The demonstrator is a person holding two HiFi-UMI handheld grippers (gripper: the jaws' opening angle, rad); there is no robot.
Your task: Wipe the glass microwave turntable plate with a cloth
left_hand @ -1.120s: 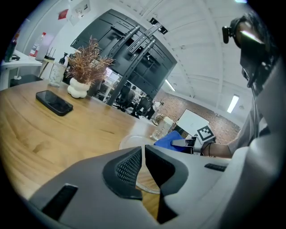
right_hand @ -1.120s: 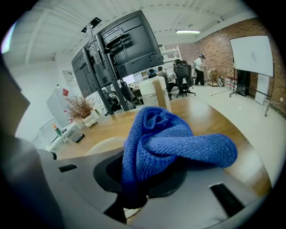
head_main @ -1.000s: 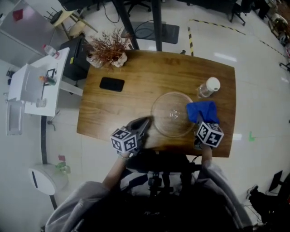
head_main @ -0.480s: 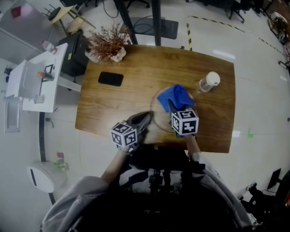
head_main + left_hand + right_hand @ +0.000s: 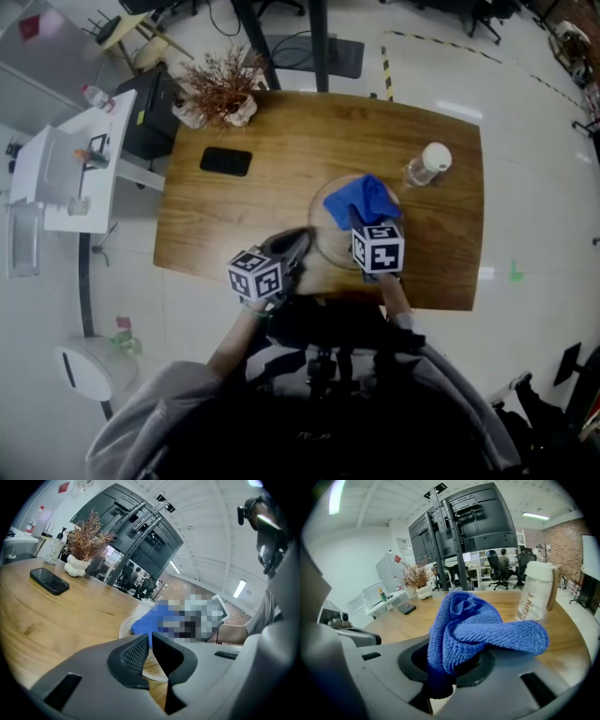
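The round glass turntable plate (image 5: 330, 234) lies flat on the wooden table (image 5: 281, 187), near its front edge. My right gripper (image 5: 363, 223) is shut on a bunched blue cloth (image 5: 361, 200), which rests over the plate's far right part. In the right gripper view the cloth (image 5: 473, 625) bulges out of the right gripper (image 5: 454, 667) and hides the plate. My left gripper (image 5: 300, 242) hovers at the plate's left rim, its jaws together with nothing between them. The left gripper view shows the left gripper (image 5: 150, 651) in front of the plate's edge (image 5: 127, 626) and the cloth (image 5: 147, 619).
A capped clear bottle (image 5: 427, 164) stands just right of the plate. A black phone (image 5: 226, 161) lies at the left, and a dried plant in a white pot (image 5: 220, 89) stands at the far left corner. A white side table (image 5: 75, 159) sits left of the wooden table.
My right gripper has carried the blue cloth leftwards from beside the plate's right rim onto the plate. The left gripper has hardly moved.
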